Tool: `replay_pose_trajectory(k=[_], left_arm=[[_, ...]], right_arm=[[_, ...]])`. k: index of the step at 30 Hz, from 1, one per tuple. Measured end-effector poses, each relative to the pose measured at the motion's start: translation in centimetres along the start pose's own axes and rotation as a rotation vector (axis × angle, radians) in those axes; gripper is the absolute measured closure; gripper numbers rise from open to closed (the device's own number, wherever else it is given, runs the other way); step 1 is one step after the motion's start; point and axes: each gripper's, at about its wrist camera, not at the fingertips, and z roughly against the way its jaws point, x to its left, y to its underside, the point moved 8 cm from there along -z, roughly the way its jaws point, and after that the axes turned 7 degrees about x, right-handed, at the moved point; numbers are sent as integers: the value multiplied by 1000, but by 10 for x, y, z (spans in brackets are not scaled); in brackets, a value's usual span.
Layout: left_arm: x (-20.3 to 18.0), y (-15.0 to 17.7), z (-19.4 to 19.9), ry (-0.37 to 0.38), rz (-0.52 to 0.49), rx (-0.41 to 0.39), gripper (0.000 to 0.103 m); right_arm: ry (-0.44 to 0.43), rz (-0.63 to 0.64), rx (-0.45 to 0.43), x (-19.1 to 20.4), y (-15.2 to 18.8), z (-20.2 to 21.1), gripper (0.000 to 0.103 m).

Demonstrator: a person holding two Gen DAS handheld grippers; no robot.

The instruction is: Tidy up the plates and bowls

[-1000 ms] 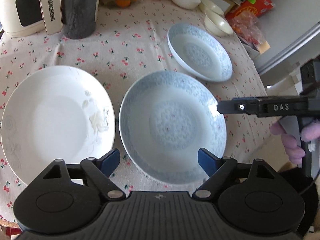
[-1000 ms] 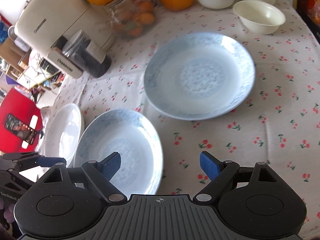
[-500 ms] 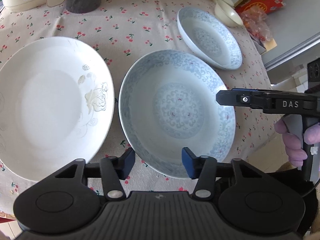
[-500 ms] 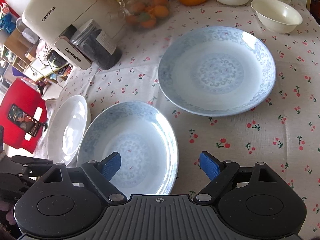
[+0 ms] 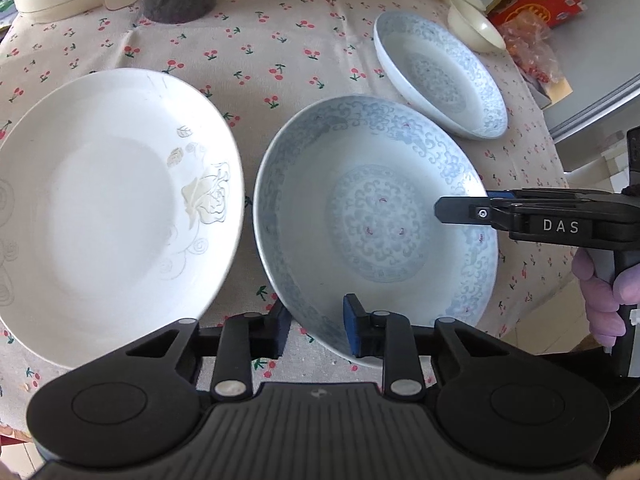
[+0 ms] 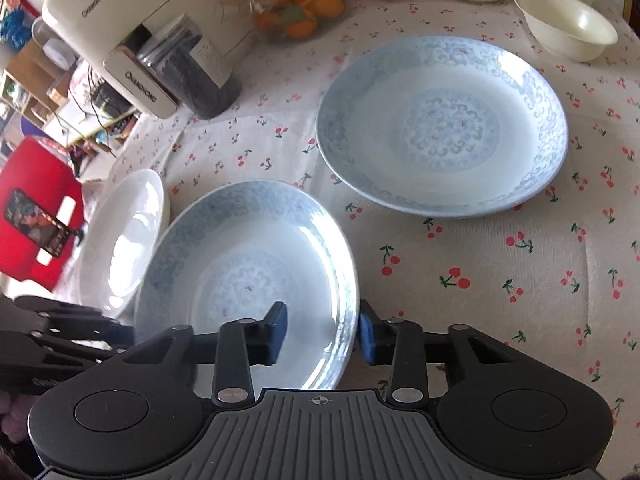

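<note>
Cherry-print cloth over the counter (image 5: pixel 280 40), crowded at the back with an appliance, jar and fruit. Left view: left claw (image 5: pixel 314 330) narrowed across the near rim of the blue plate (image 5: pixel 376 220), white plate (image 5: pixel 108 208) beside it. Right view: right claw (image 6: pixel 322 330) likewise astride that plate's rim, grip uncertain; second blue plate (image 6: pixel 440 128) and bowls (image 6: pixel 564 24) well apart, nothing stacked yet.

"DAS" on right tongs (image 5: pixel 460 211); "CHANGHONG" on cream appliance (image 6: pixel 120 28) body and its front panel.
</note>
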Motion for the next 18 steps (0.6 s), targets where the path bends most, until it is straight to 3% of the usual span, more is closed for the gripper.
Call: replay_pose_trajectory(k=[5,18], left_arm=[[0,0,3,-11,-13,-7,82],[-9,-8,28,11,-48,-111,82]], right_arm=[[21,-14,-10,-7,0,2,86],[21,-3,-81,-6,-11,25,87]])
